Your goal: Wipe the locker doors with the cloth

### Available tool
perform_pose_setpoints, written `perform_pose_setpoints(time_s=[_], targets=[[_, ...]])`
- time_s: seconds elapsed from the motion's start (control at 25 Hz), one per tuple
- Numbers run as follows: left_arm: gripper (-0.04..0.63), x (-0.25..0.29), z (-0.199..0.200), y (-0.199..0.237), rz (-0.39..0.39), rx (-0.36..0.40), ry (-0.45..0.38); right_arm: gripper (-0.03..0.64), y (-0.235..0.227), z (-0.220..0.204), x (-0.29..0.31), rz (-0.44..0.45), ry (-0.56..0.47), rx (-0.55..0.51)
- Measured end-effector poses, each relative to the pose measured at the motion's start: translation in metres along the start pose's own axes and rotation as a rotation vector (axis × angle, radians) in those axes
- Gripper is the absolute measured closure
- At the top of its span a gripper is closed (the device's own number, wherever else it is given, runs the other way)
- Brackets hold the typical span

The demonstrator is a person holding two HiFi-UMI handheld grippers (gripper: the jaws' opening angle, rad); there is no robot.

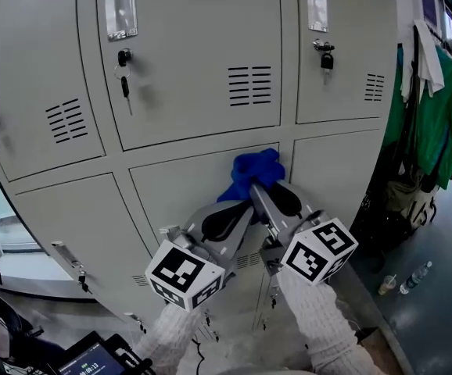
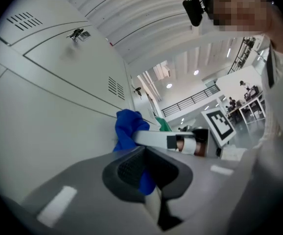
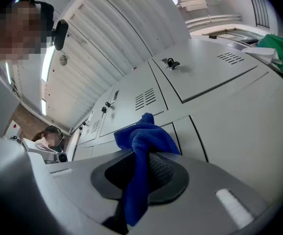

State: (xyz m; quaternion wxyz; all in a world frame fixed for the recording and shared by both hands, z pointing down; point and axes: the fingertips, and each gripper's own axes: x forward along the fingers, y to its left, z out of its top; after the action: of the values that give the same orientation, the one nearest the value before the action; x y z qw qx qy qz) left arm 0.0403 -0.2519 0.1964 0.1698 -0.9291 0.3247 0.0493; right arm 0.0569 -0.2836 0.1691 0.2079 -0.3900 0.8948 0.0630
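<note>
Nearest the head camera: two white knit sleeves (image 1: 316,319) holding the left gripper (image 1: 238,208) and the right gripper (image 1: 271,195), marker cubes toward the lens, jaws pointing up and away at the lockers.

The tall grey metal locker bank (image 1: 54,170) fills the view. The flat grey lower middle door (image 1: 171,198) is the one being worked on, and the vented grey upper middle door (image 1: 195,61) sits just above it across a seam.

The bunched soft blue fabric cloth (image 1: 253,172) is at the tips of both grippers, near the top edge of the lower middle door just under the seam. It appears pressed against the metal.

Left gripper (image 2: 146,168): jaws closed on a fold of the cloth (image 2: 128,126), with the door surface right beside it. Right gripper (image 3: 141,168): jaws clamped on the cloth (image 3: 144,141), and a strip of it hangs down between the pads.

Key relation: the cloth lies straight ahead of both grippers along their jaw axes. The two converge on it in a V, and neither is clearly nearer. Most of the bare door panel lies below and to the left of the cloth, so the next stroke probably goes down or left.

Small stuff: a dark key (image 1: 124,84) hangs from the upper door's lock, and a black padlock (image 1: 327,59) is on the door to the right. Both are well apart from the cloth.
</note>
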Motion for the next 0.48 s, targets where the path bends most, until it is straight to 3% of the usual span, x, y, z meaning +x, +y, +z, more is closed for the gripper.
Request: perform_pose_setpoints(time_s=[0.48], targets=[[0.588,0.013,0.009,0.015,-0.011,0.004,-0.005,0.56,-0.009,0.005,0.006,0.004,-0.001,0.017]])
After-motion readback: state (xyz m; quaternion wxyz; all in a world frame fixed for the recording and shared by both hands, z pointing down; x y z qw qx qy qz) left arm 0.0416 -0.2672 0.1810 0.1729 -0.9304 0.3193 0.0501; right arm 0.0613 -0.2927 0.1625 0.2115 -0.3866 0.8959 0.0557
